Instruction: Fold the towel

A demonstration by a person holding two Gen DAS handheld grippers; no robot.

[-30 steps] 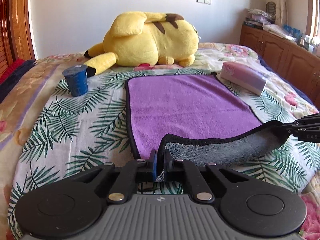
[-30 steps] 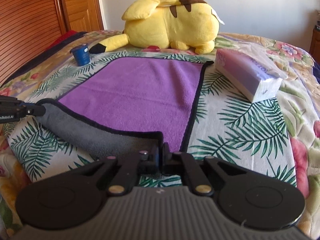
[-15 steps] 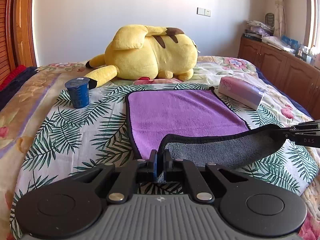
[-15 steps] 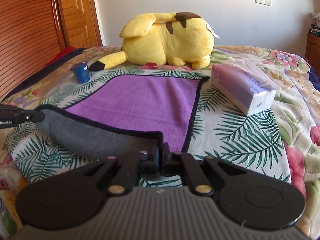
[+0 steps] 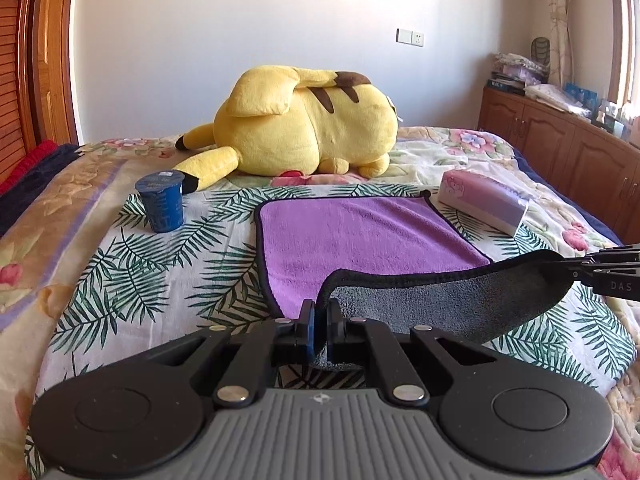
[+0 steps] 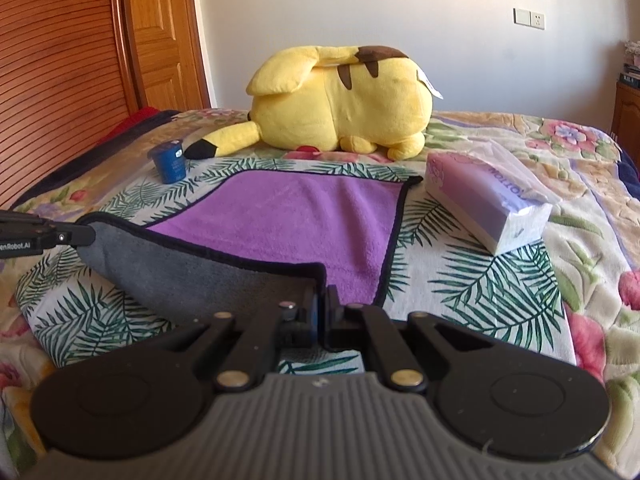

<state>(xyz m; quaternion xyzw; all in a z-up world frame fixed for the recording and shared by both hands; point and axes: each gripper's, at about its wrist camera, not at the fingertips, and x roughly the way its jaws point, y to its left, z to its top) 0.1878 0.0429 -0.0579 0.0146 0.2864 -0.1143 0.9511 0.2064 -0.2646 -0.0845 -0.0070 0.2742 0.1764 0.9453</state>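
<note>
Jaws clamped on cloth, both sets: left gripper (image 5: 319, 330) pinching the near left corner of the purple microfibre towel with grey underside and black piping (image 5: 360, 236), right gripper (image 6: 321, 312) pinching the near right corner. Near hem lifted off the leaf-print bedspread (image 5: 132, 280) and strung between the two grips, sagging in the middle, grey underside turned up. Far half lying flat on the bed, purple face up, far corners just short of the yellow plush toy (image 5: 304, 120).

Key relation: flat part of the towel straight ahead of both grippers, far hem running left to right, parallel to the lifted hem. Neither hand nearer; both level at the near edge. Probable next move: carry the lifted hem forward and over, lay it on the far hem, corner to corner.

Flanking the towel: dark blue foil-lidded cup (image 5: 161, 202) to the far left, pink and white tissue pack (image 6: 486, 200) close by the far right corner. Some risk of brushing the pack with the right corner.
</note>
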